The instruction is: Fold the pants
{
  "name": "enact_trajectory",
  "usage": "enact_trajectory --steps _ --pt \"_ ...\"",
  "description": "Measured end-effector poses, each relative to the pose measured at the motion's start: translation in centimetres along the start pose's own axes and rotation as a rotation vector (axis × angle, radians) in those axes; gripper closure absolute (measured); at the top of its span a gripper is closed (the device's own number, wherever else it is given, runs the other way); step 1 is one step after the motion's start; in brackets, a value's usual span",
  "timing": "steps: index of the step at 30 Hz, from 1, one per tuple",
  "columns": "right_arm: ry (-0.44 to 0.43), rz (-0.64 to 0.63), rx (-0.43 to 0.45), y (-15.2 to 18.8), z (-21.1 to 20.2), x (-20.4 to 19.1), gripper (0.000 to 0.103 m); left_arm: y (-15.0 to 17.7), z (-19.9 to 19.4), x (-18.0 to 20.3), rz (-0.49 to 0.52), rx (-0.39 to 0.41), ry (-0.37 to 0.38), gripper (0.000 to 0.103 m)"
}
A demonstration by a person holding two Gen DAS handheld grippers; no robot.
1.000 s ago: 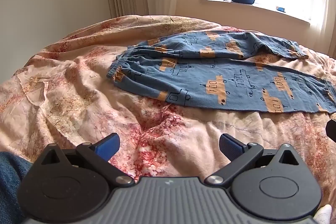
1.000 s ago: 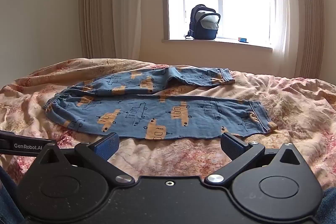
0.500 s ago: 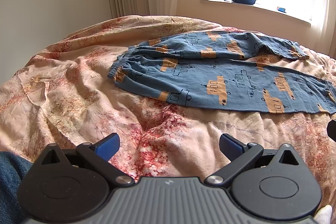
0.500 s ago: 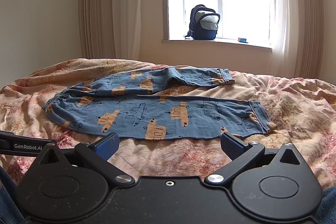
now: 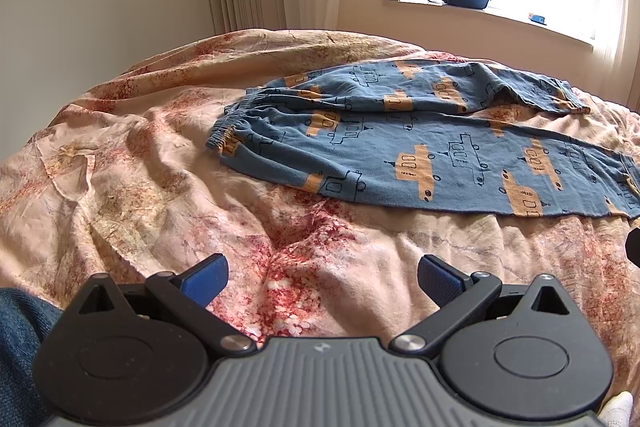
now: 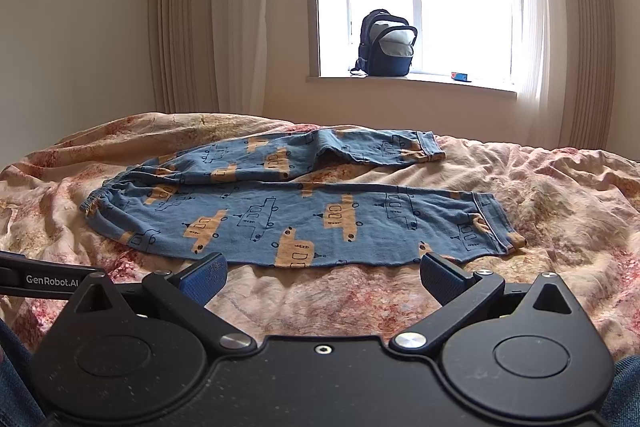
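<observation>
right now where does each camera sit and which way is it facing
Left wrist: sits on the left hand-held gripper, low over the floral bedspread, facing the waistband end of the blue patterned pants; open blue fingers and a denim-clad leg show.
Right wrist: sits on the right hand-held gripper, facing the pants' near leg and the window; open fingers show.
Shared: pants, bedspread, dark blue backpack on the sill.

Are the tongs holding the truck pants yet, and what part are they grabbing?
Nothing is held. The left tongs and right tongs are both open, short of the pants, which lie spread flat on the bed.
</observation>
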State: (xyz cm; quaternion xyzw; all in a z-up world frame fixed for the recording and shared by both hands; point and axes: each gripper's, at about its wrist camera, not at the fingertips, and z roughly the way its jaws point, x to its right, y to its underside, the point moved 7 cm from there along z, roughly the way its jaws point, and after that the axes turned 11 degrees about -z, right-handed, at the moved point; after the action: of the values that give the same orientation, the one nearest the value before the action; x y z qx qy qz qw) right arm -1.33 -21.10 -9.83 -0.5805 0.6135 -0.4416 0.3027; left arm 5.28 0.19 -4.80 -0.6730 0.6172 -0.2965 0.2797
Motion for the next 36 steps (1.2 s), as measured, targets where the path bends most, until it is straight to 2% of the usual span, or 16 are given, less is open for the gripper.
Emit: enact_trajectory --steps 27,36 --pt "-0.003 0.001 -0.003 0.0 0.0 0.1 0.0 0.1 0.1 0.0 -0.002 -0.006 0.005 0.0" --pt "-0.018 0.045 -0.025 -0.8 0.2 1.2 0.0 -0.2 0.7 0.3 0.001 -0.048 0.022 0.0"
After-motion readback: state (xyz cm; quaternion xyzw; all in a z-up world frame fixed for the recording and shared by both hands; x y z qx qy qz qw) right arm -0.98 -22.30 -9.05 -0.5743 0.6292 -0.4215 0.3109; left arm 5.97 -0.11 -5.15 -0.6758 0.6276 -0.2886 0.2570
